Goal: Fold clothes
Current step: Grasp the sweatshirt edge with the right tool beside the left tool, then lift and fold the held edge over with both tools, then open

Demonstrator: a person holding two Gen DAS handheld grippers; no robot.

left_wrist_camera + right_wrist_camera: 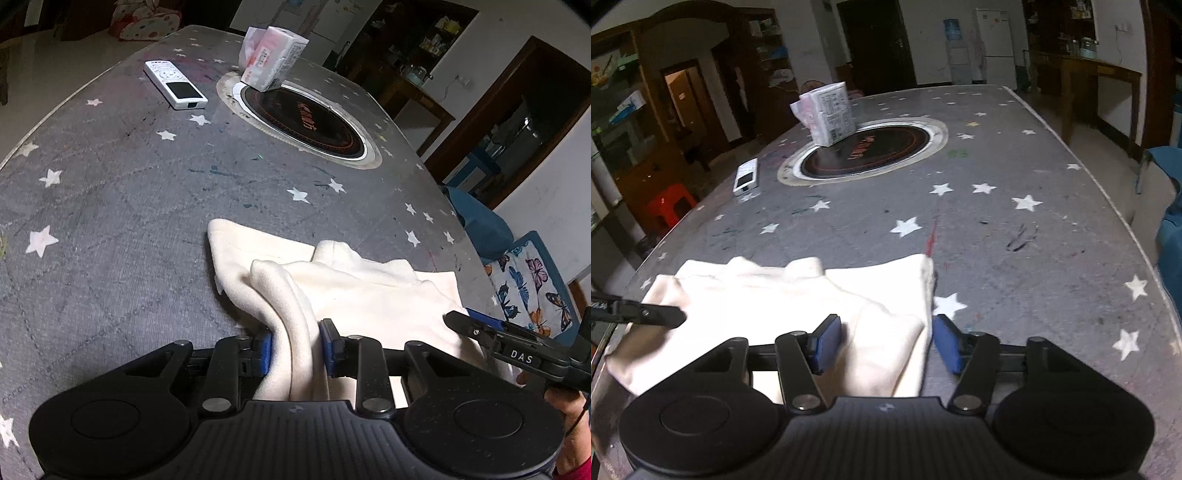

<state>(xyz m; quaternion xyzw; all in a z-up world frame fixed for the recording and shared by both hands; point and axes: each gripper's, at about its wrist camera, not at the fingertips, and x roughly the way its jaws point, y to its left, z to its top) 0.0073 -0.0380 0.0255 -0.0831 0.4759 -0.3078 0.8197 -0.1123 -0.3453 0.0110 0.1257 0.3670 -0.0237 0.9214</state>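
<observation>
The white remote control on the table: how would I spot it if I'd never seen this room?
Start at the grey, star-patterned table and find the round black cooktop set into its middle. Just beside the cooktop, apart from it, lies the remote control. It is the only slim, flat white bar with buttons and a dark panel, unlike the upright tissue pack nearby.

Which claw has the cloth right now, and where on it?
The left claw pinches a bunched fold at the near edge of the cream garment. The right claw is open, holding nothing.
</observation>
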